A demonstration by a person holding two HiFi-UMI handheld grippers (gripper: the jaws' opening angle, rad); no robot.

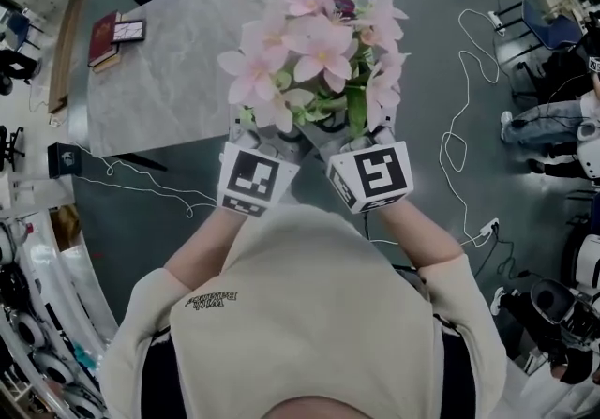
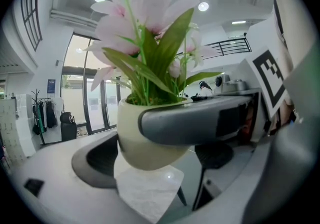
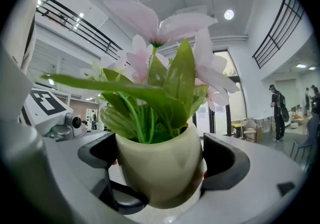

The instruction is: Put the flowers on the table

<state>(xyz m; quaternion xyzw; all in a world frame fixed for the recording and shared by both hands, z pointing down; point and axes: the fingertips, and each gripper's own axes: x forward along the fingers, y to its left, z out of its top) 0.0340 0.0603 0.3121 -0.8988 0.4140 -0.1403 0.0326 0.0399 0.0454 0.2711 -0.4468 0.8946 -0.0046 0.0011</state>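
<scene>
A cream flower pot [image 2: 145,138] with pink flowers [image 1: 314,52] and green leaves hangs in the air between both grippers. In the head view it is over the grey floor, just off the near edge of the marble table [image 1: 169,70]. My right gripper [image 3: 160,168] is shut on the pot [image 3: 160,173], one dark pad on each side. My left gripper [image 2: 175,163] grips the pot too, its left pad against the wall. The right gripper's grey finger [image 2: 200,120] crosses in front of the pot. In the head view the blooms hide both sets of jaws; only the marker cubes show.
Books [image 1: 105,37] and a small card [image 1: 128,31] lie at the table's far left end. White cables [image 1: 455,141] trail over the floor to the right. People and chairs stand at the right edge [image 1: 553,117]. Equipment crowds the lower left.
</scene>
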